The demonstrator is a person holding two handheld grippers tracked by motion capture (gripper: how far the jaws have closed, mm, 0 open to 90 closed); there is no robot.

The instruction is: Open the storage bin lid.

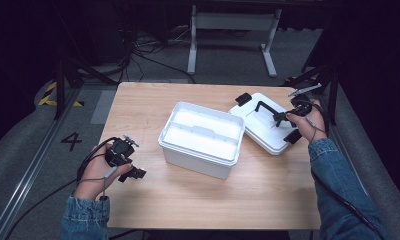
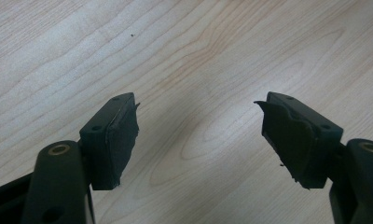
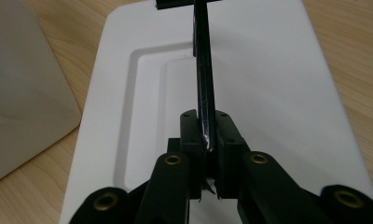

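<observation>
- the black handle point(image 3: 202, 60) is a thin, flat, glossy strip that runs straight away from the right gripper point(image 3: 208, 140) in the right gripper view, ending in a short crossbar at the top; in the high view it stands as a raised black bar point(image 1: 266, 106) over the lid.
- the jaws of the right gripper are clamped tight on the near end of the handle, the strip pinched edge-on between the two flat black pads.
- the right hand point(image 1: 308, 120) sits at the far right of the worktop, wrist bent inward, the denim sleeve coming up from the lower right, the gripper pointing left across the lid.
- the white lid point(image 3: 268, 93) is smooth matte plastic, rectangular with rounded corners and a shallow stepped recess in its middle; it lies on the worktop just right of the box, its near corner close to the box wall.
- the white box point(image 1: 200, 137) is open-topped, rectangular, with a thick rolled rim and a low divider inside; it sits mid-worktop.
- the left gripper point(image 2: 198, 135) hangs low over bare wood at the left, its jaws spread wide with nothing between them; the pads look worn and ragged at their edges.
- the left hand point(image 1: 100, 167) rests near the left edge, sleeve in denim.
- the worktop point(image 1: 268, 190) is pale wood with flowing grain.
</observation>
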